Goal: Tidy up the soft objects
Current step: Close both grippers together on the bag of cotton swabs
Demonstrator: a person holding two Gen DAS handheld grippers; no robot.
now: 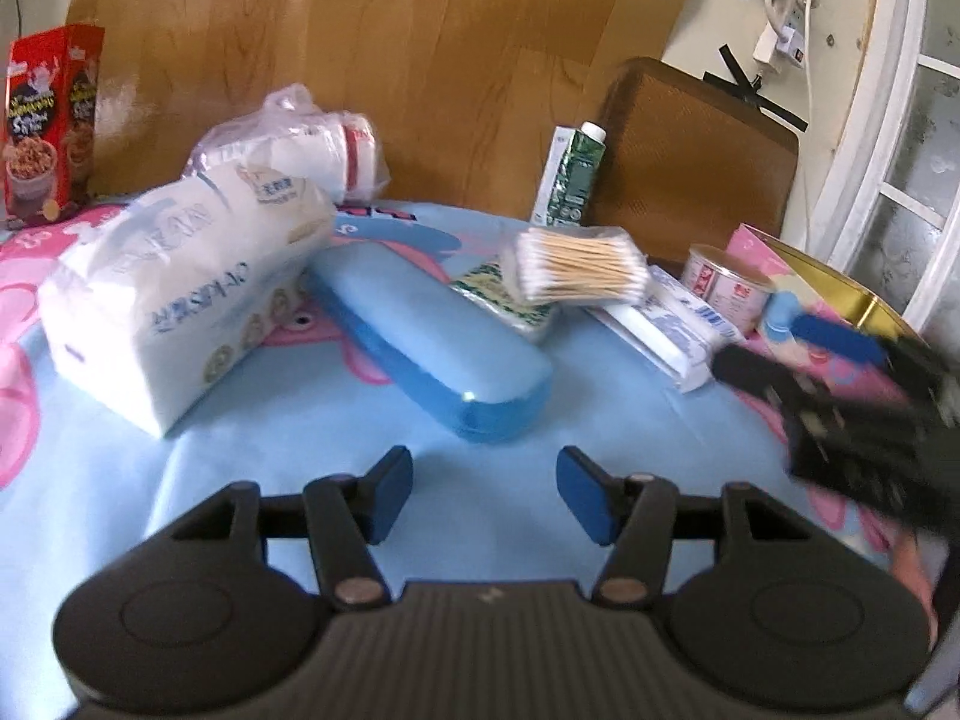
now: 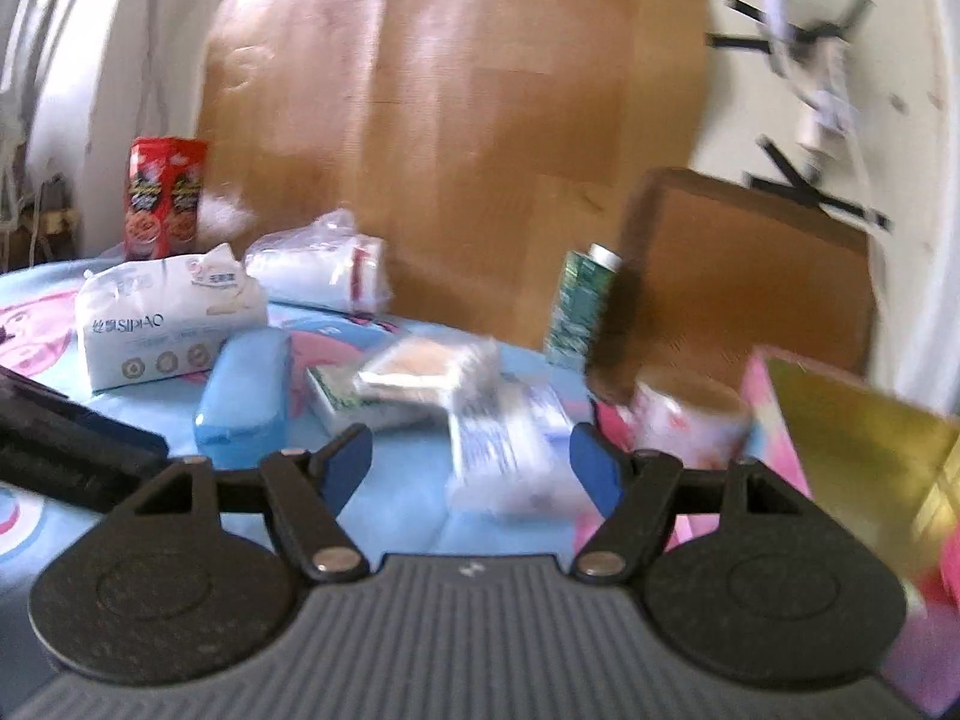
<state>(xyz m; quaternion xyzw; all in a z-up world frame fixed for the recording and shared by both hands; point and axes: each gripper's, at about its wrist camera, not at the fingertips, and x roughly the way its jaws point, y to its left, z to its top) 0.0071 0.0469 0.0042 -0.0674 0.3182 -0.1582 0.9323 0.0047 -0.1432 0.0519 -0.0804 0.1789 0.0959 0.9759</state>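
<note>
I've got both tools up over the worktop point(image 1: 252, 480) and neither is carrying anything. My left tool point(image 1: 485, 495) hangs above a bare patch of the blue cartoon cloth, pads only partly apart and nothing between them. My right tool point(image 2: 471, 468) sits with its pads spread wider and also empty, with the flat white-and-blue pack point(image 2: 510, 456) lying straight ahead of its fingers, so I judge that's the one it's lined up for.

The soft goods are bunched at the far left: the big white tissue pack point(image 1: 174, 306) lies tilted on its side, and behind it the clear bag of white rolls point(image 1: 300, 138) leans toward the wooden board point(image 1: 384, 54). That grouping reads to me like the start of a soft pile.

Hard things sit in between: the blue hard case point(image 1: 432, 342) lies diagonally beside the tissue pack, and the cotton swab bundle point(image 1: 579, 267) rests on top of a green-printed packet point(image 1: 510, 300). The small tin point(image 1: 729, 285) and the pink and gold box point(image 1: 840, 294) hold the right edge. The box stands open, a likely bin, though I can't confirm it.

The right-wrist view is smeared, so I can't tell whether the flat pack is touched yet.
</note>
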